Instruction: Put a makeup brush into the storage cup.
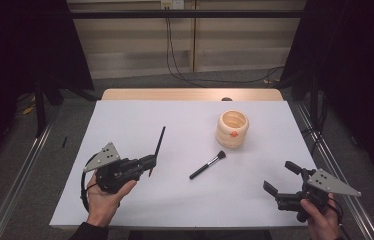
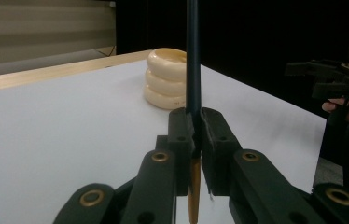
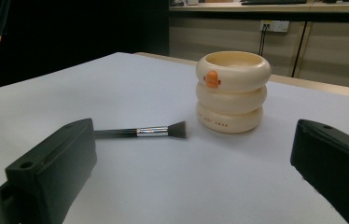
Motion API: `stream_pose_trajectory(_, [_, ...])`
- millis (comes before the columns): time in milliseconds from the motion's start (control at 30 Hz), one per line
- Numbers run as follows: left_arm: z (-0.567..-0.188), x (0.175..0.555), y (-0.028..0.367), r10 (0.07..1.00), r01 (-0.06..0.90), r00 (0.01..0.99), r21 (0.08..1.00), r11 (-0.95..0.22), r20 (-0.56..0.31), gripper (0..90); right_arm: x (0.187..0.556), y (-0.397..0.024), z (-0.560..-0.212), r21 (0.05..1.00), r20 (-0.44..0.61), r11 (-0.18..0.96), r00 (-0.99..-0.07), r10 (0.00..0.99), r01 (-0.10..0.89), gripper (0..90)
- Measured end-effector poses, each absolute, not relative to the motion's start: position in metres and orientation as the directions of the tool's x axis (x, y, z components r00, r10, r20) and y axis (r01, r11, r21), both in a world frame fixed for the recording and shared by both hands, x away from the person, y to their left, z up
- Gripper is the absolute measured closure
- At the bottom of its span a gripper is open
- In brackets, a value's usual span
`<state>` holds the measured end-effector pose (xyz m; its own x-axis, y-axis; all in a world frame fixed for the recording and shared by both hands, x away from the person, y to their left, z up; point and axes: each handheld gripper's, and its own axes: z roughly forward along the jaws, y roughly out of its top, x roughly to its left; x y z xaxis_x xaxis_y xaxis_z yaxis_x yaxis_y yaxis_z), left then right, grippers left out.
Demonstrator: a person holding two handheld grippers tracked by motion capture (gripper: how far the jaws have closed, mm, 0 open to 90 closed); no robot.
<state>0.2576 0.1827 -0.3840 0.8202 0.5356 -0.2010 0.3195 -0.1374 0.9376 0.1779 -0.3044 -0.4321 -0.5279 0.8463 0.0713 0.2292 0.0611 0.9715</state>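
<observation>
On the white bench stand one cream ringed holder and, just before it, one black makeup brush. Left of the holder, the left gripper clamps one dark pencil. The right gripper hangs with jaws wide apart, holding nothing.

high: above near edge, facing forward-down | gripper views: low, close, converging on cream ringed holder from opposite sides

left gripper clamped, right gripper spread
</observation>
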Motion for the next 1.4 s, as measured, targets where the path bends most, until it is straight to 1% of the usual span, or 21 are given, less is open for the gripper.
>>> stream_pose_trajectory(267, [-0.382,0.256,0.175,0.516,0.314,0.832,0.940,-0.136,-0.203,83.4,0.178,-0.305,-0.432,0.973,0.069,0.061,-0.534,0.843,0.221,0.0])
stream_pose_trajectory(433, [-0.373,0.252,0.167,0.511,0.291,0.842,0.944,-0.158,-0.174,83.4,0.177,-0.304,-0.432,0.974,0.065,0.063,-0.534,0.843,0.218,0.0])
stream_pose_trajectory(500, [-0.371,0.252,0.164,0.496,0.291,0.849,0.944,-0.156,-0.180,83.4,0.177,-0.304,-0.432,0.973,0.072,0.059,-0.537,0.841,0.224,0.0])
stream_pose_trajectory(567, [-0.371,0.252,0.161,0.500,0.293,0.848,0.942,-0.165,-0.176,83.4,0.177,-0.303,-0.432,0.973,0.072,0.060,-0.540,0.839,0.222,0.0])
stream_pose_trajectory(600, [-0.373,0.254,0.159,0.482,0.295,0.855,0.943,-0.151,-0.191,83.4,0.178,-0.304,-0.432,0.974,0.066,0.065,-0.539,0.840,0.219,0.0])
stream_pose_trajectory(667, [-0.373,0.255,0.155,0.490,0.296,0.852,0.942,-0.160,-0.185,83.4,0.177,-0.303,-0.432,0.973,0.070,0.061,-0.537,0.840,0.223,0.0])
stream_pose_trajectory(733, [-0.373,0.256,0.150,0.468,0.293,0.862,0.945,-0.146,-0.195,83.4,0.177,-0.303,-0.432,0.973,0.069,0.062,-0.536,0.842,0.224,0.0])
stream_pose_trajectory(1033, [-0.367,0.261,0.126,0.423,0.274,0.889,0.945,-0.178,-0.178,83.4,0.178,-0.303,-0.432,0.973,0.070,0.062,-0.539,0.839,0.222,0.0])
stream_pose_trajectory(1200, [-0.362,0.264,0.122,0.406,0.274,0.896,0.944,-0.185,-0.180,83.4,0.178,-0.303,-0.432,0.973,0.068,0.065,-0.542,0.837,0.223,0.0])
stream_pose_trajectory(1400, [-0.356,0.267,0.116,0.378,0.271,0.910,0.933,-0.237,-0.169,83.4,0.178,-0.303,-0.432,0.972,0.071,0.064,-0.542,0.837,0.225,0.0])
